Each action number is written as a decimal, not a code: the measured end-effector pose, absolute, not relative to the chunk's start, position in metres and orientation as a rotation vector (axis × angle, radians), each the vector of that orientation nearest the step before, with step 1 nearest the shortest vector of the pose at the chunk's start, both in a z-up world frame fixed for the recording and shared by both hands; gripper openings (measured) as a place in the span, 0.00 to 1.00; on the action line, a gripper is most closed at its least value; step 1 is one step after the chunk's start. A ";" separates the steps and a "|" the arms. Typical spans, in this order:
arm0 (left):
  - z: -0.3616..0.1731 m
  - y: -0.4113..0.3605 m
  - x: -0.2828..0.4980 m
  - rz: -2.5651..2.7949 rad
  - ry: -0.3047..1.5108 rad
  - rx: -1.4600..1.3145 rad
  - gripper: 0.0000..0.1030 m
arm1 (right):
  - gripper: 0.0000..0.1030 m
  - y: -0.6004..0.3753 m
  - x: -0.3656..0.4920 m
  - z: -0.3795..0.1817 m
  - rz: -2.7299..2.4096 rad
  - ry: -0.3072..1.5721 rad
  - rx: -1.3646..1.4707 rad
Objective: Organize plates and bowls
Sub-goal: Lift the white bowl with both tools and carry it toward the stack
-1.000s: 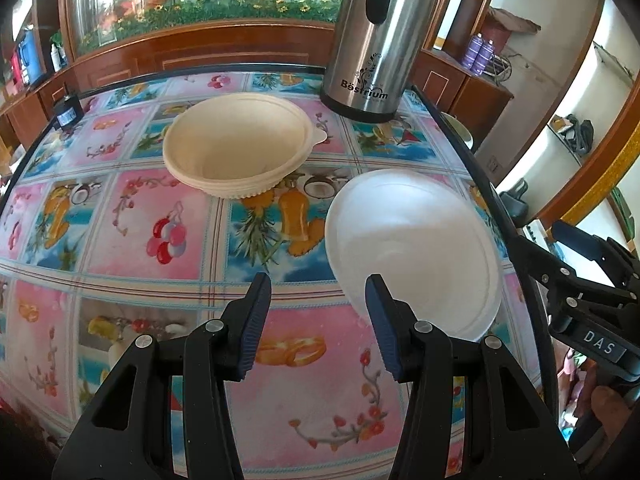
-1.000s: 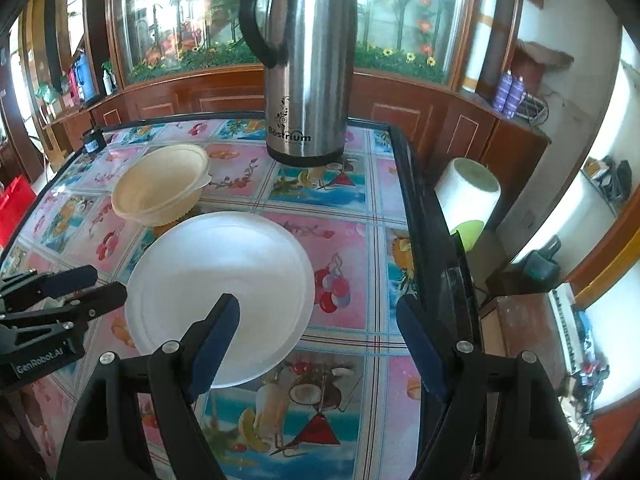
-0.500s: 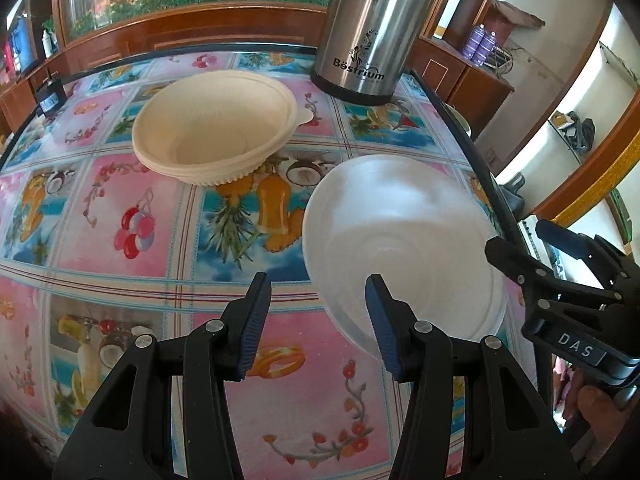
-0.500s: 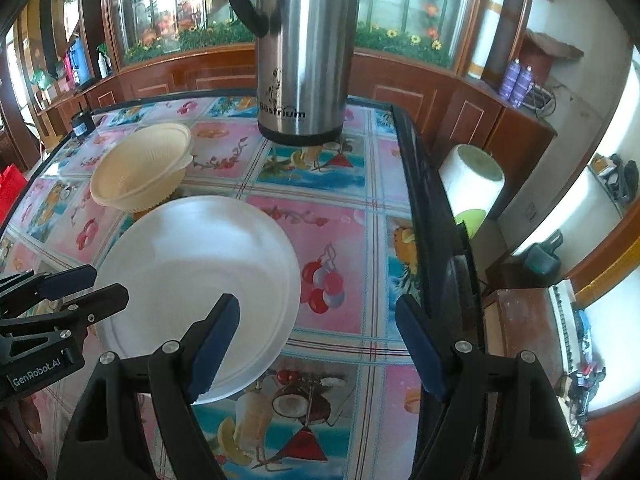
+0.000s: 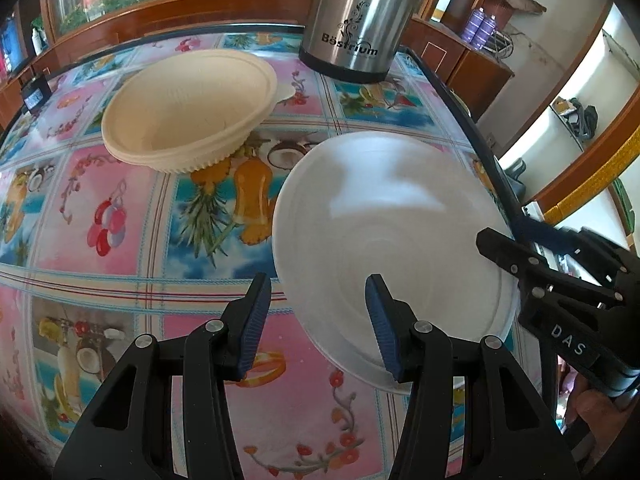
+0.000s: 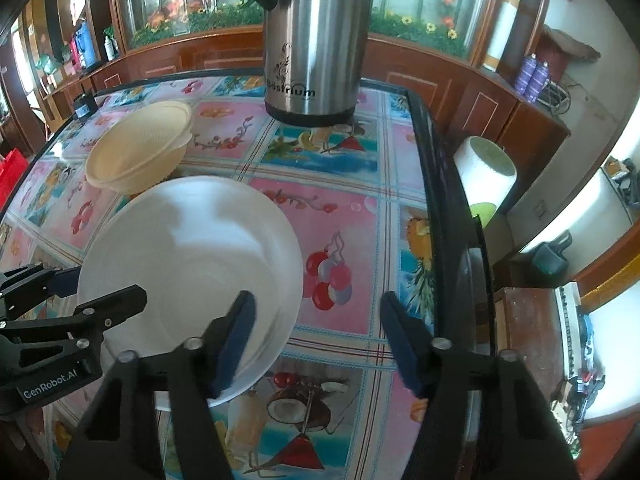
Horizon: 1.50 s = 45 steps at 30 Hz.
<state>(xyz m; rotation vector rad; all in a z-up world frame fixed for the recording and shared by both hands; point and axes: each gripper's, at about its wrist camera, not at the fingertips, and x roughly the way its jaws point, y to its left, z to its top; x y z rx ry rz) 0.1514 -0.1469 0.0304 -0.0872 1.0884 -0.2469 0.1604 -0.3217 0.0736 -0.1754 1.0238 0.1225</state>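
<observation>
One white plate (image 5: pixel 384 240) lies on the table near its right edge, toward the near side, round and smooth with a shallow raised rim and a bare face. Beyond it, toward the far left, sits a stack of cream bowls (image 5: pixel 188 108), nested one in another, with ribbed outer walls; the top bowl shows only its own bare inside. The stack and the plate are near each other, but whether they touch I cannot tell.

The left gripper (image 5: pixel 317 280) straddles the plate's left rim with its jaws apart: one blue ribbed pad is over the plate, the other over the cloth beside it. The right gripper (image 6: pixel 317 298) straddles the opposite rim, and its jaws have just been closing. They stand apart with the rim between them, and no pad visibly presses on it.

At the far edge stands a tall steel flask (image 5: pixel 356 20) with a dark base, well clear of the plate. The tablecloth (image 5: pixel 100 184) is glossy, printed in pink and blue fruit squares, and lies open to the left of the plate and in front of the bowls. The table's dark rim (image 6: pixel 440 200) runs close by the plate's right side.
</observation>
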 end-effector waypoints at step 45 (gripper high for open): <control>0.082 0.042 -0.010 -0.126 1.015 -0.169 0.16 | 0.26 -0.134 0.018 0.111 0.422 0.962 -0.356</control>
